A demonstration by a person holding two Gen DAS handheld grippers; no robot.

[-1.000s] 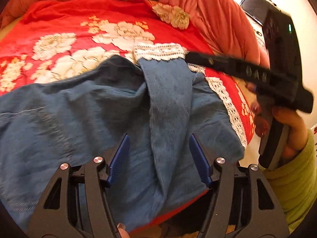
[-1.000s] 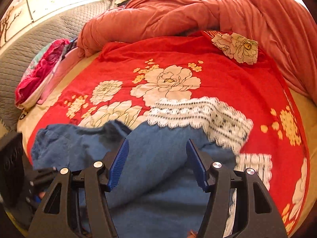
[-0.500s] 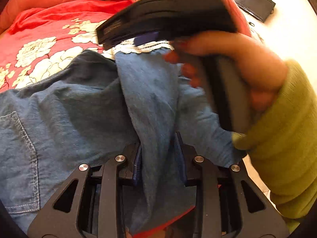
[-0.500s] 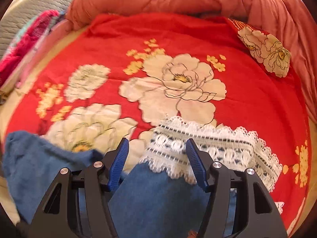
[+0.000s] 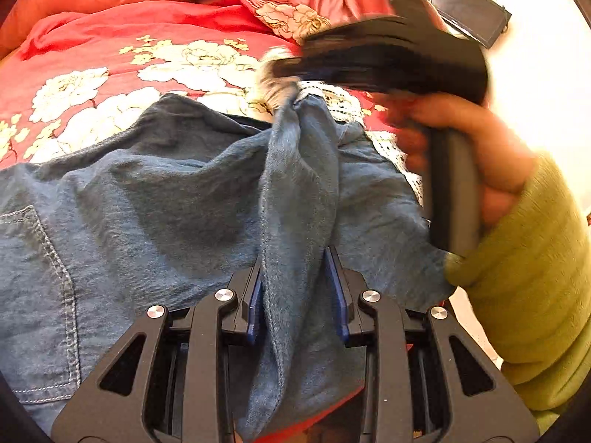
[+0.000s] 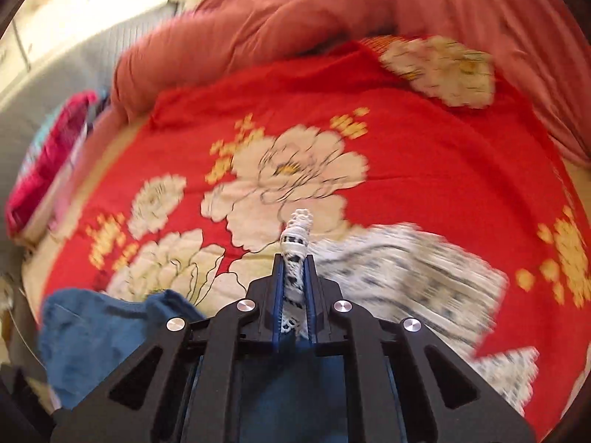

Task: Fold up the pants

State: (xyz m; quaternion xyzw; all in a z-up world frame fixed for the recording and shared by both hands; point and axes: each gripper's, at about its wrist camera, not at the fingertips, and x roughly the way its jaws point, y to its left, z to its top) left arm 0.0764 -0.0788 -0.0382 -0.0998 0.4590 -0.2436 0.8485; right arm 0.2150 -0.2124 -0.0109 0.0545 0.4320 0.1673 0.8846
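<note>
Right gripper (image 6: 294, 277) has closed on pants (image 5: 166, 199) lace hem (image 6: 295, 243).

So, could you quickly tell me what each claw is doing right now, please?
Left claw: closed on a fold of the denim pants.
Right claw: closed on the pants' lace hem.

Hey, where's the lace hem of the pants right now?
In the right wrist view the lace hem sits pinched in the right gripper, low at centre, over the red floral bedspread. The rest of the lace spreads out to its right.
</note>
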